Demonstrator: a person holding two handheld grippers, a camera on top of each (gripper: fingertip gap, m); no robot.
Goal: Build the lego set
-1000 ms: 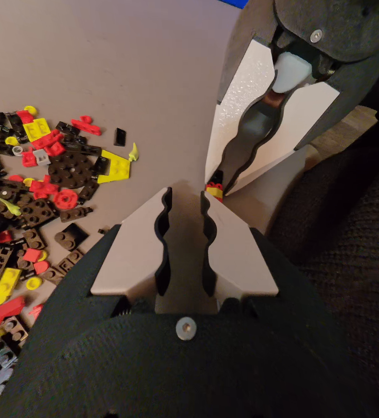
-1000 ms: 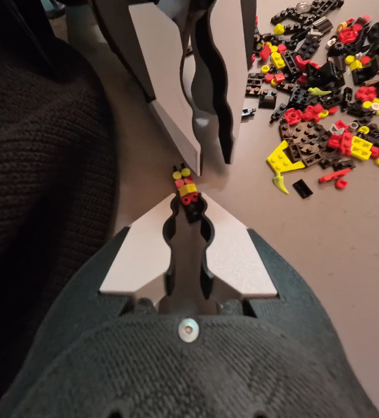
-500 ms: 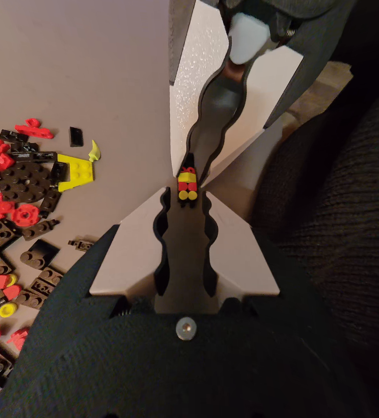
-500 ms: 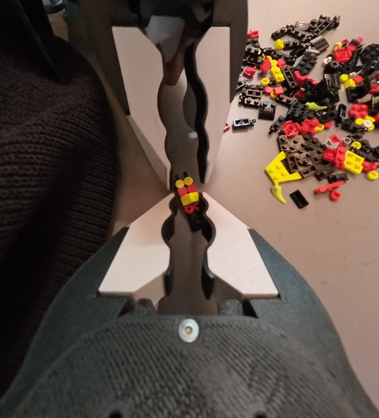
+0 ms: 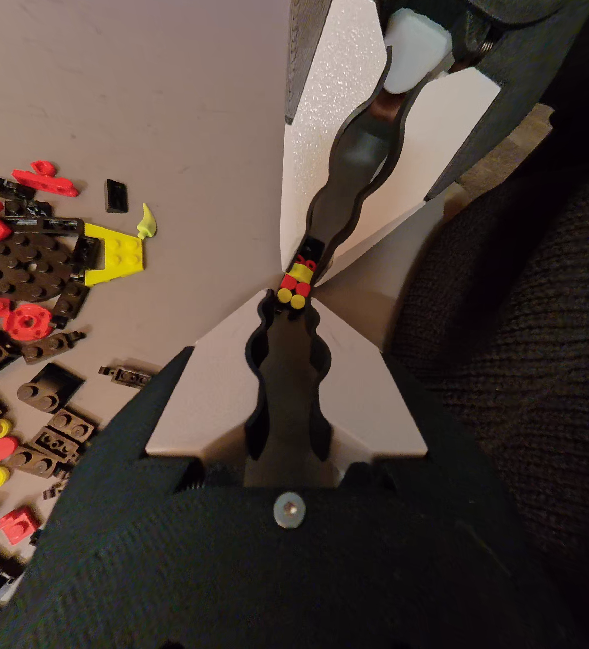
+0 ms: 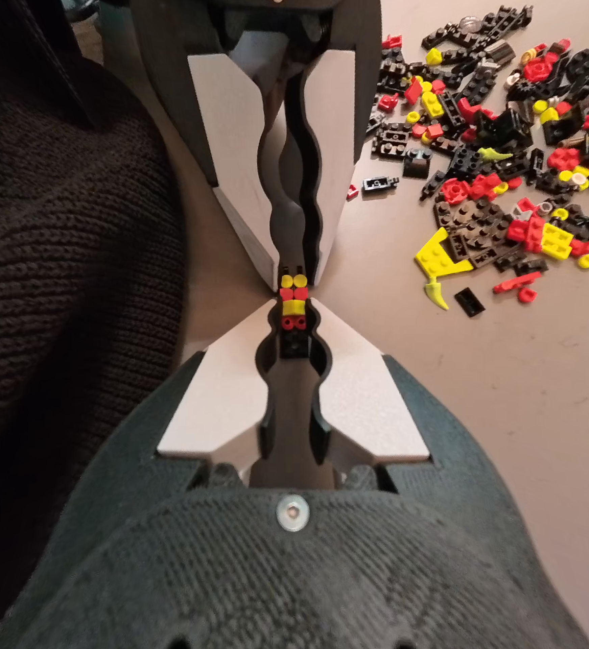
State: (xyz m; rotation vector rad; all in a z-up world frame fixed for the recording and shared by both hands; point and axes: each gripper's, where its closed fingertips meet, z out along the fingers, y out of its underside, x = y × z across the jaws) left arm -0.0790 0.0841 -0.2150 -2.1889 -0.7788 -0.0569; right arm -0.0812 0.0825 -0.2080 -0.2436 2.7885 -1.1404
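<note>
The lego assembly (image 6: 293, 312), a narrow black strip carrying two yellow round studs, two red pieces, one yellow piece and two red studs, hung above the bench (image 6: 461, 404) where two claws met tip to tip. The bench, a plain grey-brown surface, was the largest thing in view. Its near edge ran beside a dark knitted garment (image 6: 57, 281) on the right claw's left, so room on that side was tight, while a broad bare stretch lay open between the claws and the loose pieces. The pile of loose lego parts (image 6: 514, 158) spread over the far right of the right wrist view, well apart from the claws; it was too crowded to count, in black, brown, red and yellow. At its near fringe lay one yellow wedge plate (image 5: 115, 253), one lime curved horn (image 5: 146, 224) just beside that plate's corner, and one small black tile (image 5: 116, 195) lying alone.

The right claw (image 6: 293, 310) was clamped on the black end of the assembly, its two fingers pressed to the strip's sides. The left claw (image 5: 290, 305) faced it with the assembly's yellow-studded end between its fingertips; its fingers stood close around that end, but whether they pressed on it could not be told.
</note>
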